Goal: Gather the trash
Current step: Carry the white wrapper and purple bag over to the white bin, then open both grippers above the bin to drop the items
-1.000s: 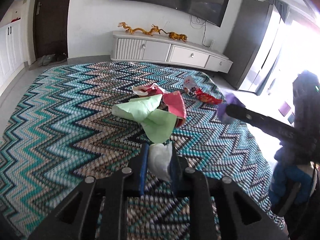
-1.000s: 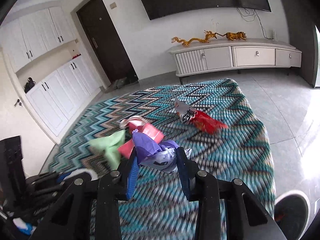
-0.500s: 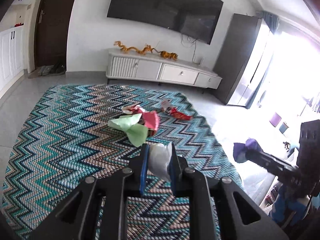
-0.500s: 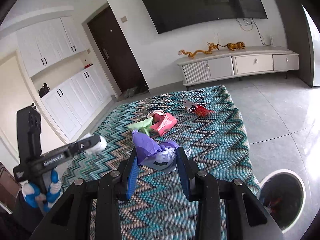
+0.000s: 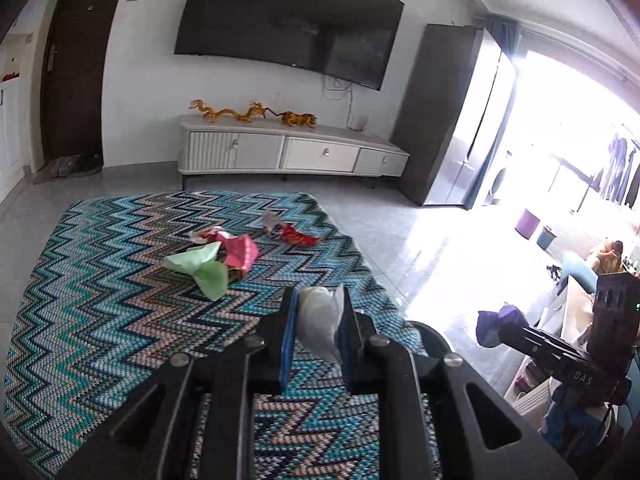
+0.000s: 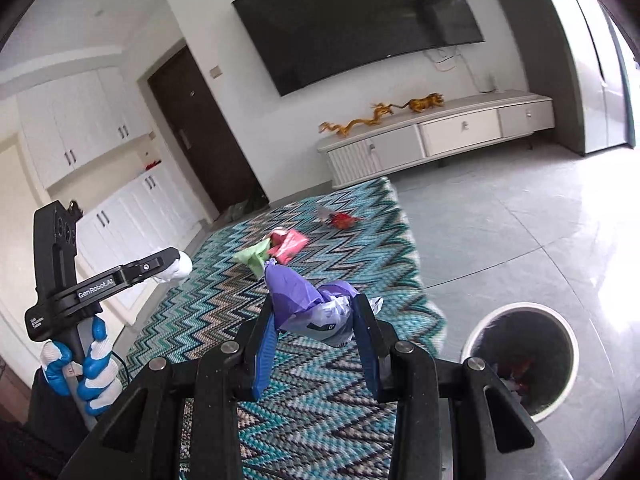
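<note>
The left hand-held gripper (image 5: 318, 320) is pinching a white wad (image 5: 320, 322) tightly between its pads, above the rug (image 5: 100, 300). The right hand-held gripper (image 6: 316, 330) is clamping a purple wrapper (image 6: 304, 304), with the bin (image 6: 520, 364) sitting on the floor just below and right of it. More wrappers (image 5: 216, 258) are lying on the rug ahead of both.

The left gripper (image 5: 318, 312) is black with blue pads and pinches a white wad (image 5: 319, 320). The right gripper (image 6: 316, 320), black with blue pads too, clamps a purple and pale bag (image 6: 310, 304). Ahead of both lies a zigzag rug (image 5: 120, 300) in teal, navy and beige, bearing light green paper (image 5: 200, 266), a pink sheet (image 5: 242, 252) and a red wrapper (image 5: 294, 235). To the right gripper's right stands a white-rimmed bin (image 6: 524, 360), dark inside. The glove (image 6: 86, 368) is white and blue.
</note>
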Demonstrator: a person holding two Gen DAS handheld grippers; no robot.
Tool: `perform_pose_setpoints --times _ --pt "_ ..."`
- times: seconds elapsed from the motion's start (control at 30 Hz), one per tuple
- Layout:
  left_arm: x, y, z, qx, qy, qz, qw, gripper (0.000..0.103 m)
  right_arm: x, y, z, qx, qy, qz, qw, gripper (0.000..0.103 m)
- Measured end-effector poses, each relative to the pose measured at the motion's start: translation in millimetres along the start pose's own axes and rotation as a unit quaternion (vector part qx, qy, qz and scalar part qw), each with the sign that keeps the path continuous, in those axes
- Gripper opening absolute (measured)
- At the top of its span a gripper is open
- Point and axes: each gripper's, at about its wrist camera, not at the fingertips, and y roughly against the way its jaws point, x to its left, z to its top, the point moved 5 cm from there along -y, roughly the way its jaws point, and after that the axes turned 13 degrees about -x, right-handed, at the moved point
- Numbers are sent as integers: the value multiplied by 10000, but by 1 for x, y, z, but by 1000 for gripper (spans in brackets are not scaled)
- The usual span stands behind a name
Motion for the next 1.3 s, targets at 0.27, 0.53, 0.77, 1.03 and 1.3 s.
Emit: perform_pose_setpoints --times 0.27,0.53,0.77,1.03,1.3 --pt "-61 -35 1 496 -206 -585 9968 17 -47 17 6 -246 -410 -297 9984 34" --pt "-128 -107 -15 1233 -385 -1107 9854 18 -110 26 -7 -249 -916 -638 9934 34" --pt "-185 -176 -38 1885 -558 -1545 9683 20 -169 31 -12 -224 -1245 -1167 9851 35" --pt "-225 -239 -73 2392 -551 -1821 9521 21 -217 24 -8 -138 -1374 -1618 9771 38" --pt "-230 -282 -96 2779 -63 -1976 9400 48 -250 2 -17 84 -1408 -1975 9701 49"
